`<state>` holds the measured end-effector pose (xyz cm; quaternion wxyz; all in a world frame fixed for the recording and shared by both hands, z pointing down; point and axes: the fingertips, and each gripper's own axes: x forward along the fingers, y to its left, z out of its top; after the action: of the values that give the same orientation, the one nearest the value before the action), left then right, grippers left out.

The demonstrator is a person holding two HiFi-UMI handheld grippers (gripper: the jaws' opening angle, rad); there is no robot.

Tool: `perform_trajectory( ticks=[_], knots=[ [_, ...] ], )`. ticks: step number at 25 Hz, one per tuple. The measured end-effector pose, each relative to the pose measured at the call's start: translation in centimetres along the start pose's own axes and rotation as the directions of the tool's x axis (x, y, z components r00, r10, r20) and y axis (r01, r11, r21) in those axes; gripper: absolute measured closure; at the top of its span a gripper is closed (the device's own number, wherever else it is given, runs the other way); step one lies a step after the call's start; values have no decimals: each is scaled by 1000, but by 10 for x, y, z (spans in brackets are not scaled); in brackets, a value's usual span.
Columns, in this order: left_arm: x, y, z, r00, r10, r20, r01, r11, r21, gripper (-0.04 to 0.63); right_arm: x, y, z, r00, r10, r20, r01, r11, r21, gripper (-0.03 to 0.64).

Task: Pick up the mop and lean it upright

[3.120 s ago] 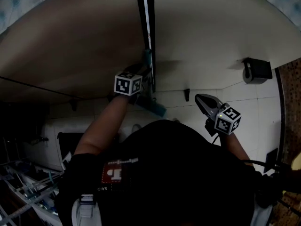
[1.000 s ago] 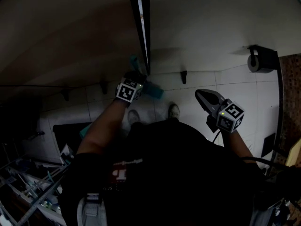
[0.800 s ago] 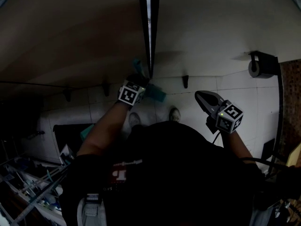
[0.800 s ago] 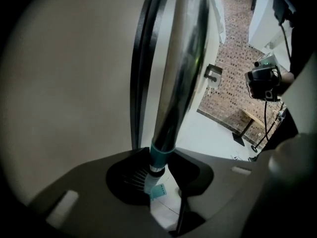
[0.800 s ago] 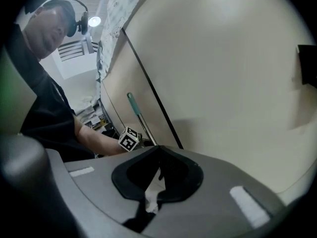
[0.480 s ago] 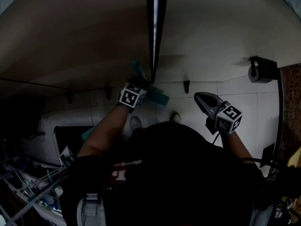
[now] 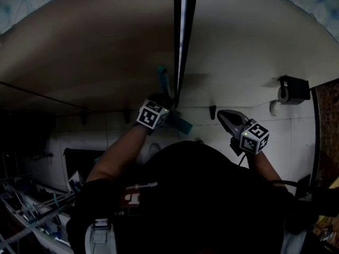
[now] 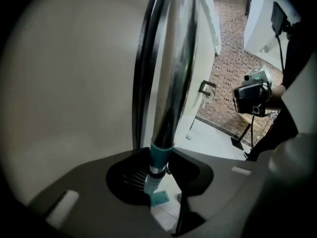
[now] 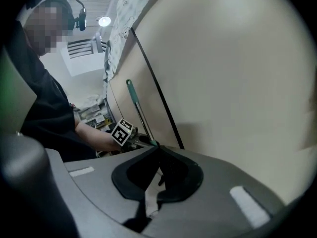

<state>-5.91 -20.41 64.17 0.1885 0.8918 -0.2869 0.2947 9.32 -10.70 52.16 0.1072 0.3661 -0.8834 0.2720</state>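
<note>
Clamping left tongs on mop, chrome pole, teal collar, right tongs clenched

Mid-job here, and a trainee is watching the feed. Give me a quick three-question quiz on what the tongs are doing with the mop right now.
1. True or false: the right tongs are shut and empty.
2. What do the left tongs grip? A) mop pole B) bucket C) nothing
3. What colour is the collar on the pole at the left tongs?
Key: 1 true; 2 A; 3 teal.
</note>
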Motion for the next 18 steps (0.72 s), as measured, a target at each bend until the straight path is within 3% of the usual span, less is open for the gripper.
perform_trajectory(
  ticks=[18],
  knots=[
    [-65,-13,84,997,-15,73,12,999,40,483,52,31,19,987,156,-48,-160,983,-90,601]
  ],
)
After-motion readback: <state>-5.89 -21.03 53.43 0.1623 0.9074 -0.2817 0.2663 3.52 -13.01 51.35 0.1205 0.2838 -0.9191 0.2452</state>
